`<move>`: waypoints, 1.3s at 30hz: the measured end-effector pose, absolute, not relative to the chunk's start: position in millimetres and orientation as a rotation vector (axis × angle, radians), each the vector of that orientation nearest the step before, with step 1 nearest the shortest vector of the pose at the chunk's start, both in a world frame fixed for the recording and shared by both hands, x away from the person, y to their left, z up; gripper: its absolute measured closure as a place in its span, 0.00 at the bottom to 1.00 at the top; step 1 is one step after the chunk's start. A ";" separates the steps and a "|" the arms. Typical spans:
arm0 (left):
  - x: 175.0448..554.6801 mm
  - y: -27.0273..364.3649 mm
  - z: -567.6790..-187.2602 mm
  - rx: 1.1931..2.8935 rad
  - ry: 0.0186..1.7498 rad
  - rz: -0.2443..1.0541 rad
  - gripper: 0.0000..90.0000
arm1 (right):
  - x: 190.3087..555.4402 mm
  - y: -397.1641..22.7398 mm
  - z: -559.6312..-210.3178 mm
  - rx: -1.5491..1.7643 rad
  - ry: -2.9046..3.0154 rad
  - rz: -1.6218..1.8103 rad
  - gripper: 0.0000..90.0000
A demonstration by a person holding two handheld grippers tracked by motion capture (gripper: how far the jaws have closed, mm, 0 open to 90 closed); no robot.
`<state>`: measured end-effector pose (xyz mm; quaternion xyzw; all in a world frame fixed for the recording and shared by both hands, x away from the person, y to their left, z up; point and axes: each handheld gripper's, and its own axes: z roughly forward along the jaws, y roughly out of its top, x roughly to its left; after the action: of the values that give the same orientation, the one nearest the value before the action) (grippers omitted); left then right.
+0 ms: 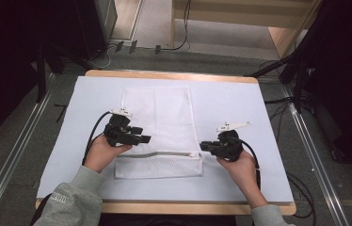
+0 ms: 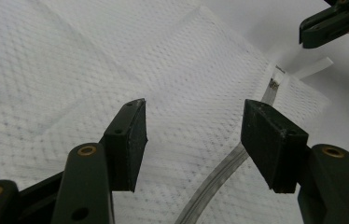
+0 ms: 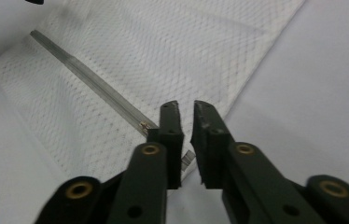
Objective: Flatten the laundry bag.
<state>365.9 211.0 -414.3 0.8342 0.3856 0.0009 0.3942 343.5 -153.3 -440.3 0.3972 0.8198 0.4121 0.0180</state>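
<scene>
White mesh zip-up laundry bag (image 1: 157, 132) flat on white-covered counter (image 1: 240, 108); right gripper (image 1: 205, 146) nipped together at grey zipper's (image 1: 157, 155) pull end (image 3: 187, 157), apparently for pulling; left gripper (image 1: 147, 139) wide apart above the mesh, holding nothing.

**Where things lie on our table**

We have the mesh bag (image 1: 157, 127) flat on the table (image 1: 240, 103), a little left of its middle. Its zipper (image 1: 164, 154) runs across the near end. Our left gripper (image 1: 147, 139) is over the bag's left part; our right gripper (image 1: 202, 145) sits at the zipper's right end.
</scene>
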 end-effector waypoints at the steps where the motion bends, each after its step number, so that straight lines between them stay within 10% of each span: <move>1: 365.0 209.2 -414.4 2.116 0.975 0.000 0.46 | 344.5 -151.3 -442.4 1.233 2.564 1.269 1.00; 13: 359.3 193.2 -415.5 2.119 0.937 -0.017 0.48 | 348.6 -130.5 -461.1 1.206 2.636 1.147 1.00; 28: 348.0 148.8 -429.5 2.166 0.843 -0.086 0.96 | 348.6 -130.3 -468.2 1.220 2.655 1.140 1.00; 39: 350.6 131.4 -461.3 2.269 0.859 -0.143 0.97 | 348.6 -130.9 -468.7 1.206 2.662 1.143 1.00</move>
<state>350.6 131.4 -461.3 0.8752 0.3315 -0.0551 0.3480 348.6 -130.9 -468.7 0.3844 0.8483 0.3643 0.0019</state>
